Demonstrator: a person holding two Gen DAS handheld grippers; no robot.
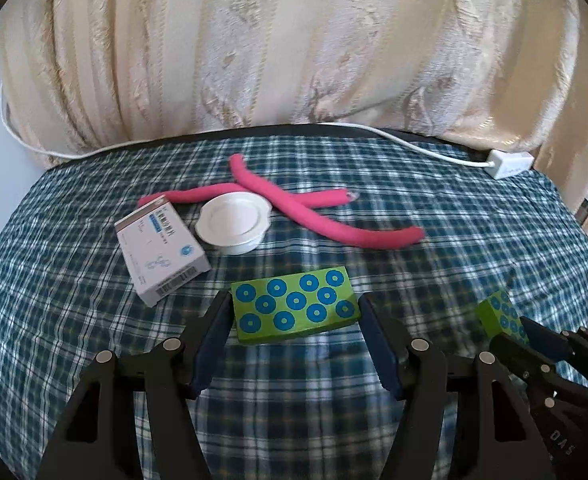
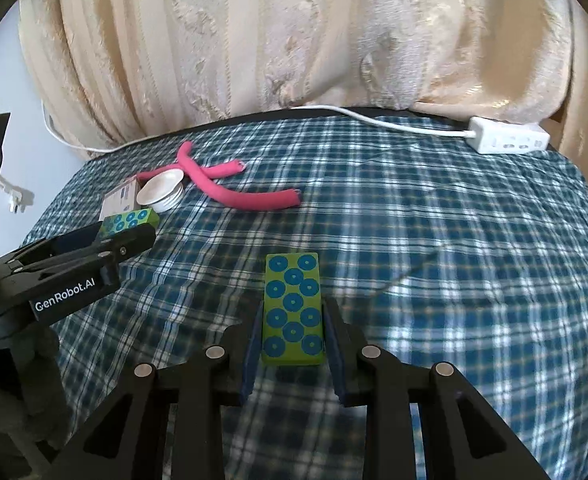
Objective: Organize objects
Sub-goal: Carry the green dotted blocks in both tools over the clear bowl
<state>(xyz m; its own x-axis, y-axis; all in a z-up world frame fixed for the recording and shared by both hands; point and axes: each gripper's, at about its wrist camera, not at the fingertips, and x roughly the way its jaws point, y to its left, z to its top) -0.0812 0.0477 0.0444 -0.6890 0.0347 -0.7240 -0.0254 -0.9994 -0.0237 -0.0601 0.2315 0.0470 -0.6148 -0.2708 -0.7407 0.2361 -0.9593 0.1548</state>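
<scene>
Green blocks are being held — left gripper clamping one lengthwise; right gripper pinching another — carrying both level is advisable.

Woven plaid cloth, glossy painted blocks, matt plastic gripper fingers, fuzzy pink rods.

On the counter, a box is lying left of a lid, touching it. Two foam rods are lying crossed just behind them. One block is sitting between the left claw fingers; another block between the right claw fingers. A power strip is lying at the far right edge, before the curtain.
</scene>
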